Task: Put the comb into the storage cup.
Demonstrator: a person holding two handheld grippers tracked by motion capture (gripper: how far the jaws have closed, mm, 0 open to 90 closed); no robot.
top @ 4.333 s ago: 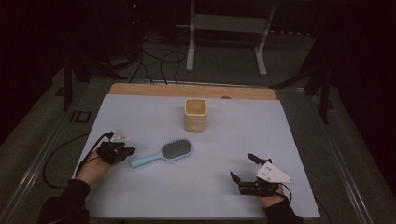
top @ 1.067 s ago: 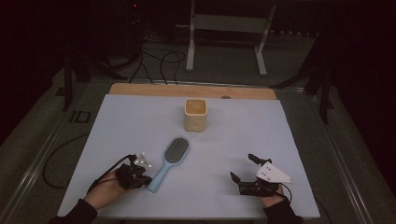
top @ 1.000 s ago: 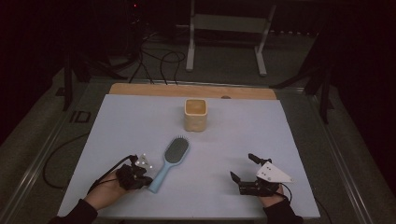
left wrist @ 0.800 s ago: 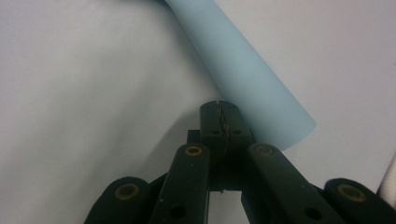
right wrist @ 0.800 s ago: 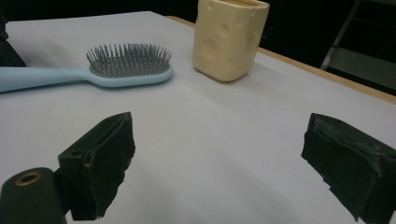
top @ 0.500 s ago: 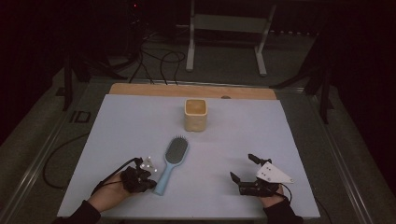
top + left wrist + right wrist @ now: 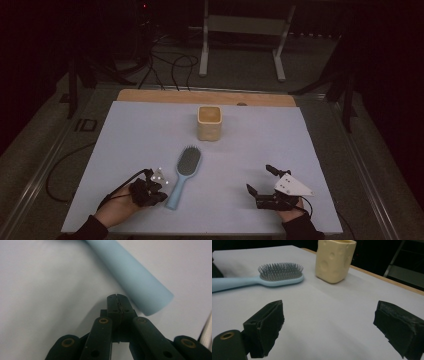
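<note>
A light blue hairbrush (image 7: pixel 184 172) lies on the pale mat (image 7: pixel 125 140), bristles up, head toward the far side and handle toward the near edge. My left gripper (image 7: pixel 161 195) sits at the handle's end on its left, jaws shut with nothing between them. In the left gripper view the closed tips (image 7: pixel 117 298) rest just beside the handle's rounded end (image 7: pixel 140 287); I cannot tell if they touch. My right gripper (image 7: pixel 261 180) rests at the near right, jaws wide open and empty. In its own view (image 7: pixel 332 325) the brush (image 7: pixel 279 275) lies ahead to the left.
A cream cup with round dimples (image 7: pixel 209 122) stands upright behind the brush, also in the right gripper view (image 7: pixel 335 260). A wooden strip (image 7: pixel 150 96) borders the mat's far edge. Beyond the table are a metal stand (image 7: pixel 240 25) and floor cables (image 7: pixel 165 60).
Since the oldest frame my left gripper came nearer and rightward, and the brush handle swung toward the near edge. Over the last second little has moved. The right gripper stayed still.
</note>
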